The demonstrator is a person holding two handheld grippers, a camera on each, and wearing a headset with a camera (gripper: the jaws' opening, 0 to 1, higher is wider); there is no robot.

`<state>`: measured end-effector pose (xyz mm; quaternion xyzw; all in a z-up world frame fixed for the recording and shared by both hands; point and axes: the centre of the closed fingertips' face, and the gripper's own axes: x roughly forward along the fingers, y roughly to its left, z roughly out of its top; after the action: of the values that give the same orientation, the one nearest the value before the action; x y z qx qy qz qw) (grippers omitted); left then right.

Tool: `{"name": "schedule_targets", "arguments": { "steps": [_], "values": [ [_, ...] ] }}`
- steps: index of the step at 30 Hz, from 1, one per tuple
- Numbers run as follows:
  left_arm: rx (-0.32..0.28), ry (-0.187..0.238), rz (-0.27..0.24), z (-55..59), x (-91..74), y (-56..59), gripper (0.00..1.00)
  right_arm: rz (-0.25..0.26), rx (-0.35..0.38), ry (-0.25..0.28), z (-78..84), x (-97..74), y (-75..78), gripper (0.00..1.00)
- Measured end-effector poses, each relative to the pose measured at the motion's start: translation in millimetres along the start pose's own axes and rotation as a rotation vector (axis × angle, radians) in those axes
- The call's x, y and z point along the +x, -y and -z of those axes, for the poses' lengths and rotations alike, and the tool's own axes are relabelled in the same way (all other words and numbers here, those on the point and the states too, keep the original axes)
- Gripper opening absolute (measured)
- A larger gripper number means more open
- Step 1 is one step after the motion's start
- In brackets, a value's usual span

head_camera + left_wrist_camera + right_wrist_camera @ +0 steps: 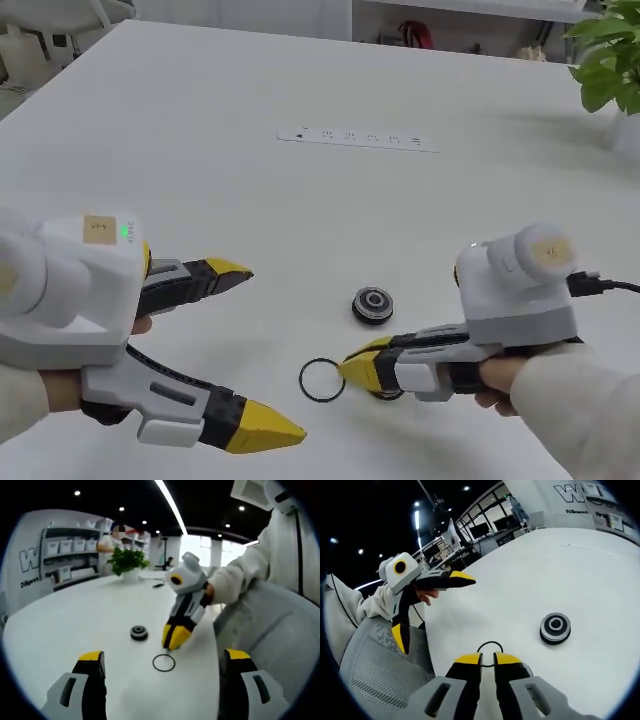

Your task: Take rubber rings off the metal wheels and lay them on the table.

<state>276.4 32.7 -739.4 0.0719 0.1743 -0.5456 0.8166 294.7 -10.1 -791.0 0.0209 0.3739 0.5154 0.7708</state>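
Observation:
A thin black rubber ring (301, 380) lies flat on the white table (300, 210), just in front of my right gripper (350, 370), whose yellow tips are shut with nothing between them. In the right gripper view the ring (490, 642) curves just beyond the right gripper (488, 659). A small metal wheel (373, 305) with a dark rim stands a short way beyond it, also seen as the wheel (555, 628) and the wheel (139, 632). My left gripper (255, 352) hovers at the left with its jaws spread wide, facing the ring (153, 662) and the right gripper (172, 640).
A white power strip (355, 138) lies across the far middle of the table. A green potted plant (610, 60) stands at the far right corner. The near table edge and a grey chair back (385, 655) are close to the hands.

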Motion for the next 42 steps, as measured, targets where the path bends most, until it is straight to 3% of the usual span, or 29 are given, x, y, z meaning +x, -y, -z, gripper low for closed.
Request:
{"name": "schedule_targets", "arguments": {
  "steps": [17, 22, 38, 42],
  "values": [
    [0.0, -0.002, -0.002, -0.2, -0.5, -0.1, 1.0, 0.052, 0.042, 0.119, -26.0, -22.7, 19.3, 0.08],
    [0.0, -0.001, -0.002, -0.7, -0.4, 0.1, 1.0, 0.076, 0.066, 0.175, -37.2, -33.7, 26.2, 0.09],
    [0.0, -0.001, -0.004, -1.9, -0.3, -0.3, 1.0, 0.137, 0.145, 0.303, -50.7, -68.7, 47.9, 0.11],
    [-0.001, 0.01, -0.006, -6.5, -0.6, -0.4, 1.0, 0.143, 0.16, 0.325, -51.5, -75.2, 52.0, 0.12]
  ]
}}
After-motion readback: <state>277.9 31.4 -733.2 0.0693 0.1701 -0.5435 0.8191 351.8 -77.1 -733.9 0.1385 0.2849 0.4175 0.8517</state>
